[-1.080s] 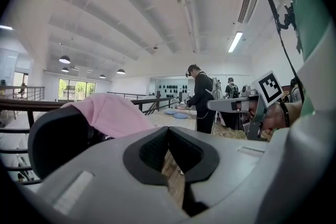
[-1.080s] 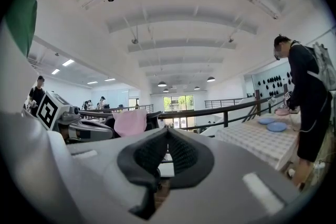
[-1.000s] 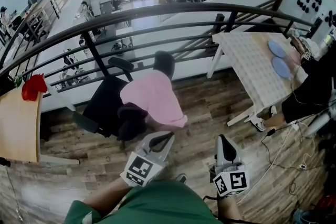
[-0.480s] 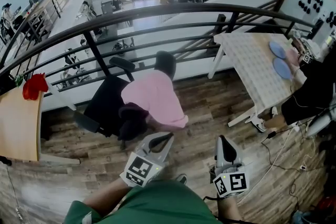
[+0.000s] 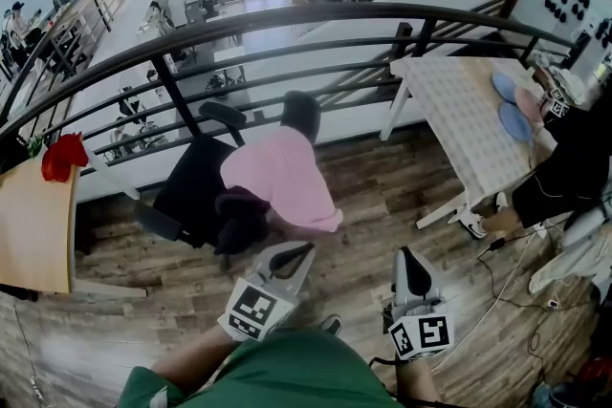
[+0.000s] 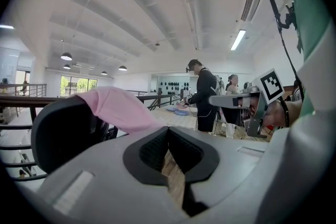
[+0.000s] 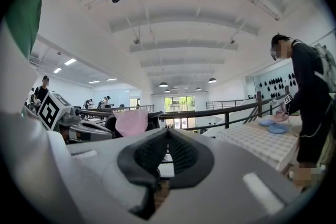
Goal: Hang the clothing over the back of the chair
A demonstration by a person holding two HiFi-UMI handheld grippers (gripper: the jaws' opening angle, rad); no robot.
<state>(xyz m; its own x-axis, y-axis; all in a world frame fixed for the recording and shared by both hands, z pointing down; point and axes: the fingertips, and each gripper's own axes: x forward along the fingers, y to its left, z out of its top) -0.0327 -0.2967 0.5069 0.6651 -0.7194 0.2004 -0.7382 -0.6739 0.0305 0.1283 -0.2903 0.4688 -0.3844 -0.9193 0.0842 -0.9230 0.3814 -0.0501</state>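
Left gripper (image 5: 306, 248): It was low and near, just left of the middle. Its two fingers (image 6: 152, 149) were pressed together. Nothing was between them, and it touched nothing. It pointed at the chair.
Right gripper (image 5: 406, 253): It was near too, just right of the left one. Its fingers (image 7: 181, 155) were together as well and held nothing. It pointed far, toward the railing.
Pink clothing (image 5: 282, 177): It lay over the back of the chair, well apart from both grippers. Its long way ran from the headrest at the far end down to the near right. Its loose bottom edge pointed at the grippers. In the left gripper view it sat on top of the dark chair back like a little tent.
Chair (image 5: 191, 191): It was black and stood left of the middle on the wood floor (image 5: 382, 196). Its seat stuck out to the left of the pink clothing.
Headrest (image 5: 301, 115): It poked out above the far end of the clothing.
Railing (image 5: 287, 19): It was dark and curved across the far side, behind the chair.
White table (image 5: 449, 139): It stood far to the right.
Blue plates (image 5: 507, 105): Two lay on the right part of the table.
Person in black (image 5: 564, 167): They stood at the right edge, beside the table.
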